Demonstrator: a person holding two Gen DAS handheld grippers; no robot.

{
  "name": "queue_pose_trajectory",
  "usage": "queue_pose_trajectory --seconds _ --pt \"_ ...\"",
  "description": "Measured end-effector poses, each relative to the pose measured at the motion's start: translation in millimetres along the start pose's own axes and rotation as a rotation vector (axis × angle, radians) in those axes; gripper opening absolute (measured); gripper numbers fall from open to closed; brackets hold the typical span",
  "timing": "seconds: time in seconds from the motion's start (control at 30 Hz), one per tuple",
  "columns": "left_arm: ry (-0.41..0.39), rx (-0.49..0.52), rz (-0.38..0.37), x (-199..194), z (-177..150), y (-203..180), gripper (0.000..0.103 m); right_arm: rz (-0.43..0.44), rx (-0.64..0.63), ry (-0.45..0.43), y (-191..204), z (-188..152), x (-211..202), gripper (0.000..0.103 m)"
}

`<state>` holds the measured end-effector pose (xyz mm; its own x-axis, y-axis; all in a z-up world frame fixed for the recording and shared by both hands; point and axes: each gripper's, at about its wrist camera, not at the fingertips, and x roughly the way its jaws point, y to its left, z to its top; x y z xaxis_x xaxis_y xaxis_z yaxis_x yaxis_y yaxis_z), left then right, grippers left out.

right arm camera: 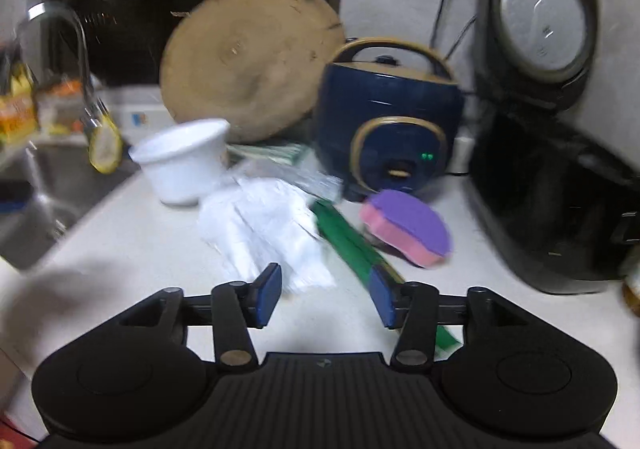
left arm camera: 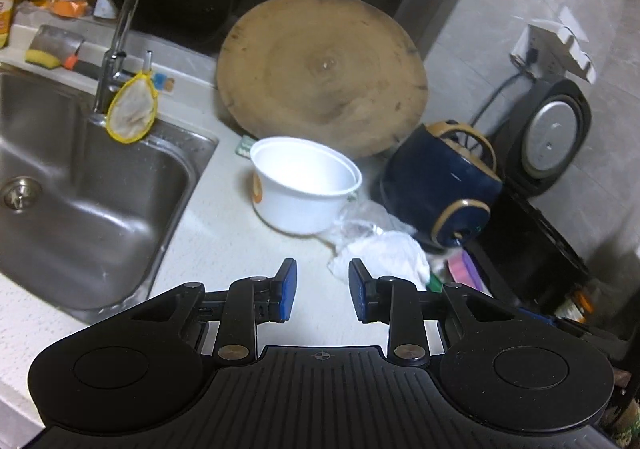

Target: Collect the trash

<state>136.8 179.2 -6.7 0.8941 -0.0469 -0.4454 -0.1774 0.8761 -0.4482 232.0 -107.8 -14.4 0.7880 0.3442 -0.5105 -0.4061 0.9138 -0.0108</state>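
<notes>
A white disposable bowl (left arm camera: 304, 185) (right arm camera: 184, 161) stands on the pale counter beside the sink. Crumpled white paper (left arm camera: 384, 253) (right arm camera: 264, 233) lies just right of it, with clear plastic wrap (left arm camera: 360, 217) (right arm camera: 288, 173) behind. A green wrapper strip (right arm camera: 348, 241) lies flat to the paper's right. My left gripper (left arm camera: 322, 289) hovers open above bare counter, short of the bowl, nothing between its blue pads. My right gripper (right arm camera: 325, 295) is open too, just short of the paper and over the green strip's near end, holding nothing.
A steel sink (left arm camera: 88, 185) with a tap (left arm camera: 120, 33) lies left. A round wooden board (left arm camera: 320, 73) leans at the back. A dark blue rice cooker (right arm camera: 388, 117), a pink and purple sponge (right arm camera: 408, 229) and a black appliance (right arm camera: 552, 185) crowd the right.
</notes>
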Motion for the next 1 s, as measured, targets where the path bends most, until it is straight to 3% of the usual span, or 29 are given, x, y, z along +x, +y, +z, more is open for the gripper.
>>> queue_pose_trajectory --seconds 0.13,0.23,0.37,0.5,0.63,0.77,0.87,1.0 --pt "0.028 0.000 0.108 13.0 -1.2 -2.6 0.032 0.113 0.026 0.008 16.3 38.0 38.7 0.054" --pt "0.074 0.015 0.232 23.8 -5.6 -2.8 0.032 0.102 0.044 -0.015 38.0 67.4 76.8 0.054" --pt "0.102 -0.010 0.273 28.6 -11.6 1.2 0.032 0.143 0.075 0.001 64.7 99.6 125.9 0.054" --pt "0.101 -0.007 0.326 25.5 -14.5 2.1 0.032 0.201 0.020 0.024 93.9 115.0 160.4 0.054" --pt "0.114 -0.005 0.345 22.2 -16.0 3.3 0.032 0.203 -0.024 0.096 113.0 109.7 185.6 0.055" --pt "0.131 0.003 0.338 19.1 -18.1 3.6 0.032 0.189 -0.044 0.149 107.8 92.6 190.9 0.055" --pt "0.143 0.013 0.320 19.1 -19.8 3.1 0.032 0.227 -0.063 0.194 95.9 76.0 182.3 0.050" --pt "0.160 0.033 0.280 21.4 -22.0 -1.5 0.032 0.164 -0.150 0.172 85.7 48.7 156.3 0.050"
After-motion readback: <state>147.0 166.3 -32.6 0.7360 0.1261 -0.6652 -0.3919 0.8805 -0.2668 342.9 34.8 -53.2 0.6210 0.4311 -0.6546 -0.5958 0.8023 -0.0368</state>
